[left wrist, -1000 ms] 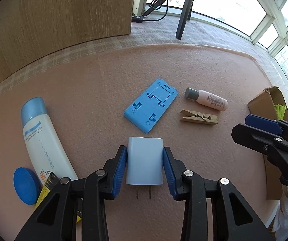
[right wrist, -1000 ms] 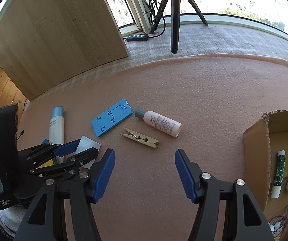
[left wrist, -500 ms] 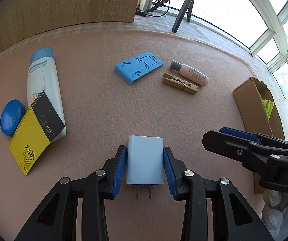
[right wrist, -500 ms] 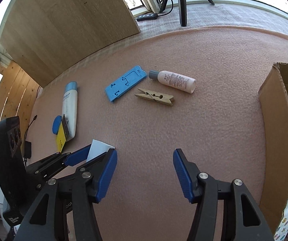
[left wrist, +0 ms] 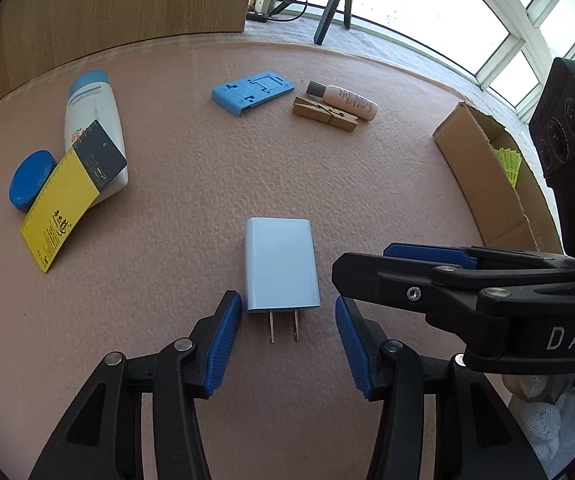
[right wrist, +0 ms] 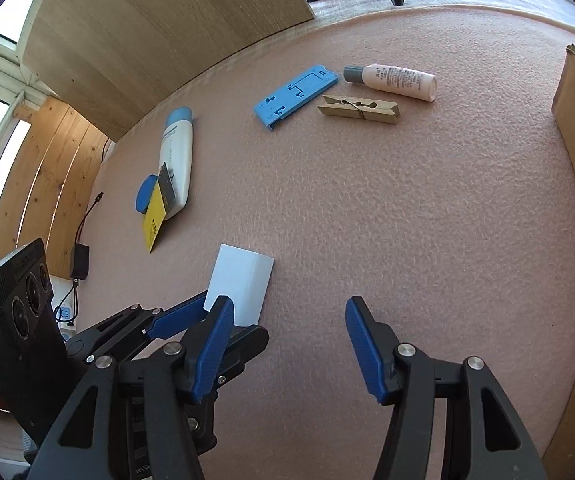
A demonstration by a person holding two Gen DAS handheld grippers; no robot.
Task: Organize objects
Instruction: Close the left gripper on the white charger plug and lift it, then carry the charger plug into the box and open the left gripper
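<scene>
A pale blue plug charger (left wrist: 281,266) lies flat on the pink mat, prongs toward me; it also shows in the right wrist view (right wrist: 241,288). My left gripper (left wrist: 287,342) is open just behind it, its pads clear of the charger's sides. My right gripper (right wrist: 287,344) is open and empty over the mat to the charger's right; it shows side-on in the left wrist view (left wrist: 427,264). Farther off lie a blue phone stand (left wrist: 253,92), a wooden clothespin (left wrist: 325,114) and a small pink bottle (left wrist: 345,100).
A sunscreen tube (left wrist: 93,120), a yellow and black card (left wrist: 73,190) and a blue lid (left wrist: 31,180) lie at the left. An open cardboard box (left wrist: 487,176) holding a green shuttlecock (left wrist: 509,162) stands at the right. A wooden board and a tripod stand beyond the mat.
My left gripper has opened and let go of the charger, which now lies on the mat. Both grippers have moved nearer the mat's front.
</scene>
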